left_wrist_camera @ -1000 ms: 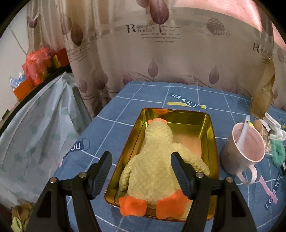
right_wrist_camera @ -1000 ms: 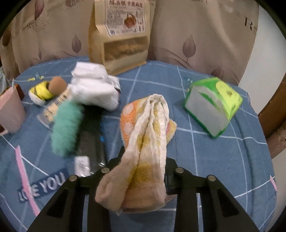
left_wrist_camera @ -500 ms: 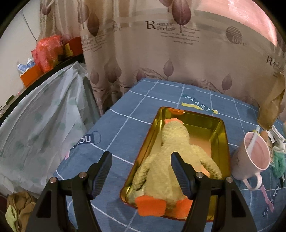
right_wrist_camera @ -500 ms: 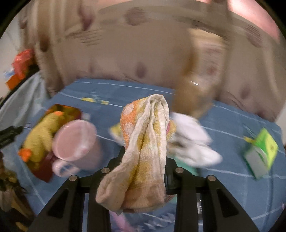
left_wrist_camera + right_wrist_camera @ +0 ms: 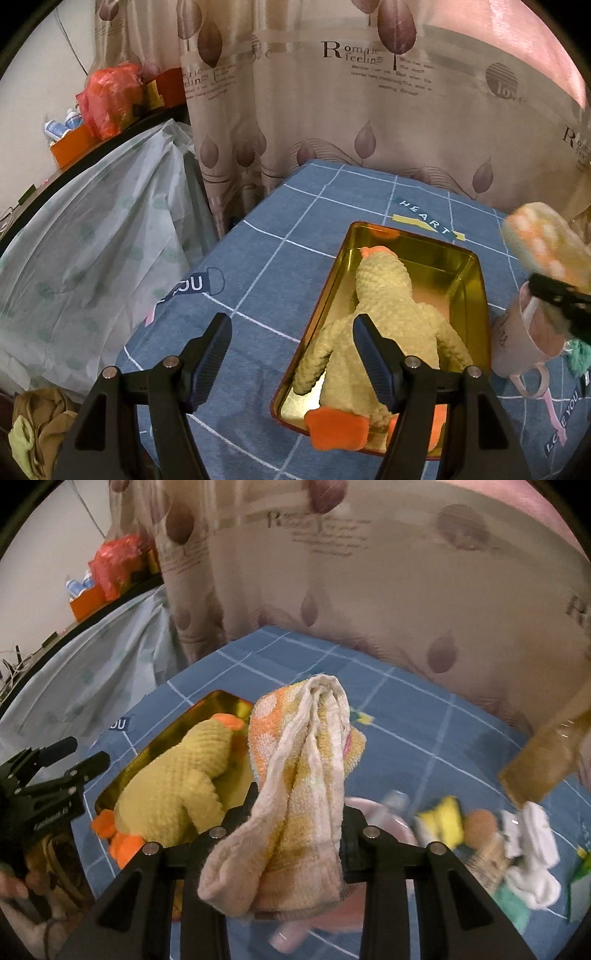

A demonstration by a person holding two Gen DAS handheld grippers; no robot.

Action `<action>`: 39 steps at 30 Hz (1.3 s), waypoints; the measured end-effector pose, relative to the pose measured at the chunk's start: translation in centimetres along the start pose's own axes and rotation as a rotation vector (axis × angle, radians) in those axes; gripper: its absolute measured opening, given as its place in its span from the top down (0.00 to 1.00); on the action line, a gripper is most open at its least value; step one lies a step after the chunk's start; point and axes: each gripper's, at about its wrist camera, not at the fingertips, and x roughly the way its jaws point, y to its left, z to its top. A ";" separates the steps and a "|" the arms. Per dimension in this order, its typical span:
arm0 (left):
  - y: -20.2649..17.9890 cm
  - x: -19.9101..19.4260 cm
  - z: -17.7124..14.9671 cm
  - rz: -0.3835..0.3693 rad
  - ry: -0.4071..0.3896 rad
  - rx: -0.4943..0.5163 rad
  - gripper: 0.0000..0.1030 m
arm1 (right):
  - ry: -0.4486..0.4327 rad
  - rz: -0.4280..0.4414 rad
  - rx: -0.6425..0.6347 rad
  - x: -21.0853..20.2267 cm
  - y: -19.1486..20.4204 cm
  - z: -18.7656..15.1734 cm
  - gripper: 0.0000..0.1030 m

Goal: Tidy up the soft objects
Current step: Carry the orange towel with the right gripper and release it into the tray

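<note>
A folded orange and yellow towel (image 5: pixel 303 775) is clamped between the narrow jaws of the right gripper (image 5: pixel 299 812), its loose folds standing up above the fingers and sagging over them toward the camera. The gripper is pitched steeply downward and is held above the pink mug (image 5: pixel 524 343), just to the 3 o'clock side of the gold tray (image 5: pixel 476 280); in the left wrist view it is seen at the 3 o'clock edge, blurred, with the towel (image 5: pixel 543 240) raised over the mug.

The left gripper (image 5: pixel 291 350) is held with its jaws wide and nothing between them. It is angled downward over the blue tablecloth (image 5: pixel 266 273), its right finger (image 5: pixel 373 354) crossing in front of the tray's near corner. In the right wrist view it is seen at 9 o'clock (image 5: pixel 79 753), with part of a hand (image 5: pixel 14 890) visible below it.

A yellow plush duck (image 5: pixel 388 314) is laid lengthwise in the tray, beak toward 12 o'clock, orange feet over the near rim. A heap of small items, blurred, is seen at 4 o'clock beyond the mug in the right wrist view.
</note>
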 end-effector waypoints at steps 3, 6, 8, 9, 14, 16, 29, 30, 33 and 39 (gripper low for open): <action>0.1 0.1 0.0 0.001 0.002 0.000 0.32 | 0.029 0.008 -0.015 1.9 1.1 0.7 0.70; 0.2 0.2 0.0 0.003 0.003 0.002 0.32 | 0.058 0.005 -0.025 3.8 2.0 1.2 0.69; 0.1 0.3 0.0 0.008 0.006 0.006 0.32 | 0.070 0.004 -0.032 4.5 2.4 1.3 0.68; 0.1 0.4 0.0 0.008 0.007 0.006 0.32 | 0.078 0.000 -0.037 5.0 2.7 1.4 0.68; 0.3 0.5 0.0 0.001 0.008 0.001 0.32 | 0.095 -0.017 -0.052 6.8 3.7 2.0 0.66; 0.4 0.5 -0.1 -0.002 0.010 -0.002 0.32 | 0.104 -0.021 -0.049 7.4 3.8 2.1 0.65; 0.4 0.6 -0.2 -0.006 0.016 -0.003 0.32 | 0.060 -0.020 -0.042 7.2 4.3 2.4 0.34; 0.4 0.6 -0.2 -0.007 0.015 -0.003 0.32 | 0.052 -0.016 -0.043 7.0 4.3 2.5 0.34; 0.4 0.7 -0.2 -0.005 0.016 -0.004 0.32 | 0.031 -0.009 -0.052 5.9 4.6 2.6 0.34; 0.4 0.7 -0.2 -0.004 0.016 -0.004 0.32 | 0.011 0.021 -0.053 3.6 5.1 2.2 0.33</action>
